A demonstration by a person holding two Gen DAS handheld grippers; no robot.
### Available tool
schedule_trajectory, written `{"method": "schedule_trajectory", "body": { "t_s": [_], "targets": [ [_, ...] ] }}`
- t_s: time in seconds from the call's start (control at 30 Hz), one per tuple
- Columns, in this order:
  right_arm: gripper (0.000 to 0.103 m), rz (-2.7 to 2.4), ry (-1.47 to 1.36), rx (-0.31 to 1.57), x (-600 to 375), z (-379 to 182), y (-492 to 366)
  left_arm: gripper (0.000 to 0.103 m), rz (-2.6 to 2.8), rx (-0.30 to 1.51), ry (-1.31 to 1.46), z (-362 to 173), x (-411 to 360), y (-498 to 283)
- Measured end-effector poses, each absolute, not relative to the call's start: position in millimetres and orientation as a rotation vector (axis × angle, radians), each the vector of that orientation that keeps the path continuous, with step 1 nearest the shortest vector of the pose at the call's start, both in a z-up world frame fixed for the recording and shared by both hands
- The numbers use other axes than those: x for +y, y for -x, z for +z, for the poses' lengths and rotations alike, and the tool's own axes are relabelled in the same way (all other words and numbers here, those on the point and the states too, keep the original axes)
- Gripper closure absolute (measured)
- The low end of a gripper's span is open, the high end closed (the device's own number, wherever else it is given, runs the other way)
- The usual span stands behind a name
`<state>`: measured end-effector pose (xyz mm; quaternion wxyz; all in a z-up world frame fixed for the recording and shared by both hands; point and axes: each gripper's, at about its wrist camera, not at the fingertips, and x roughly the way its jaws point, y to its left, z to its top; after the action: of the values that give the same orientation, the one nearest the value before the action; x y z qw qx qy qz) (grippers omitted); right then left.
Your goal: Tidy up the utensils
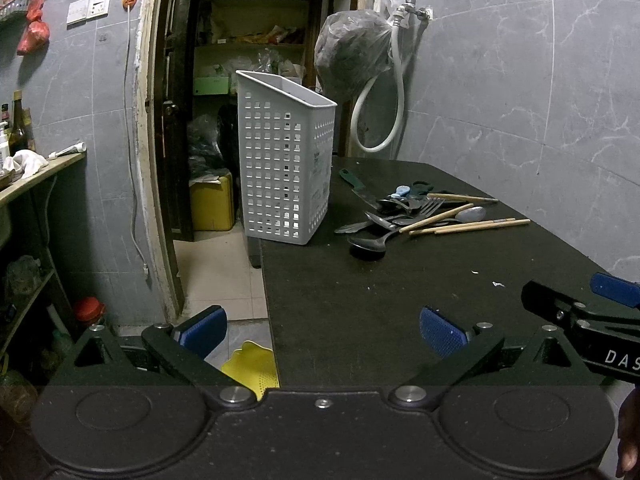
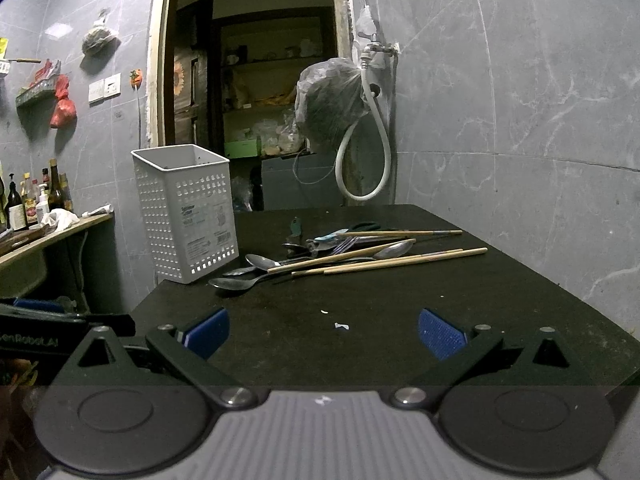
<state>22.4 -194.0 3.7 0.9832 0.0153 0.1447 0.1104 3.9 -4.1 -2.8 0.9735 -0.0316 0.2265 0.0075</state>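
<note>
Both claws sit low at the near edge of the bench [image 2: 400, 340]. Left claw [image 1: 323, 331]: blue pads spread wide, nothing between them; it hangs over the bench's near left corner, one pad past the edge above the tiled floor [image 1: 224, 280], where a yellow strainer [image 1: 253, 368] lies. Right claw [image 2: 323, 332]: pads likewise spread wide, empty, above bare dark bench surface. From the left wrist view the right claw appears at the right margin, beside the left one and apart from it.

Landmark: white perforated basket [image 1: 285, 160], upright at the far left corner of the bench, close to the edge; its rim is slanted and a label shows on one side.

Utensil pile [image 2: 320, 256]: on the bench just right of the basket, not touching it as far as can be told. Contents: several metal spoons [image 2: 236, 282], bowls nearest the basket; a fork [image 1: 430, 206]; wooden chopsticks [image 1: 480, 225] lying crosswise, tips pointing away from the basket; a green-handled knife [image 1: 358, 188] behind the spoons; scissors [image 2: 364, 226] at the far side. Items overlap; exact count not readable.

Two small white scraps [image 2: 340, 325] lie on the bench between the pile and the right claw.

Behind the basket: open doorway with shelves. Right of it, on the wall, a tap [image 1: 410, 10] with a white hose [image 1: 384, 120] and a hanging plastic bag [image 1: 352, 52].
</note>
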Motion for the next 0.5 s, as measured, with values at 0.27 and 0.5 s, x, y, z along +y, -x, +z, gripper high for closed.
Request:
{"method": "schedule_trajectory", "body": {
  "t_s": [0.27,0.5],
  "targets": [
    [0.0,0.222,-0.028,0.291,-193.4,3.2,-22.1,0.001,0.015,0.458,0.063,-2.9,-4.1,-4.2],
    [0.0,0.222,-0.026,0.292,-193.0,2.4,-22.5,0.001,0.015,0.459,0.062,-2.5,-3.5,-4.0]
  ]
}}
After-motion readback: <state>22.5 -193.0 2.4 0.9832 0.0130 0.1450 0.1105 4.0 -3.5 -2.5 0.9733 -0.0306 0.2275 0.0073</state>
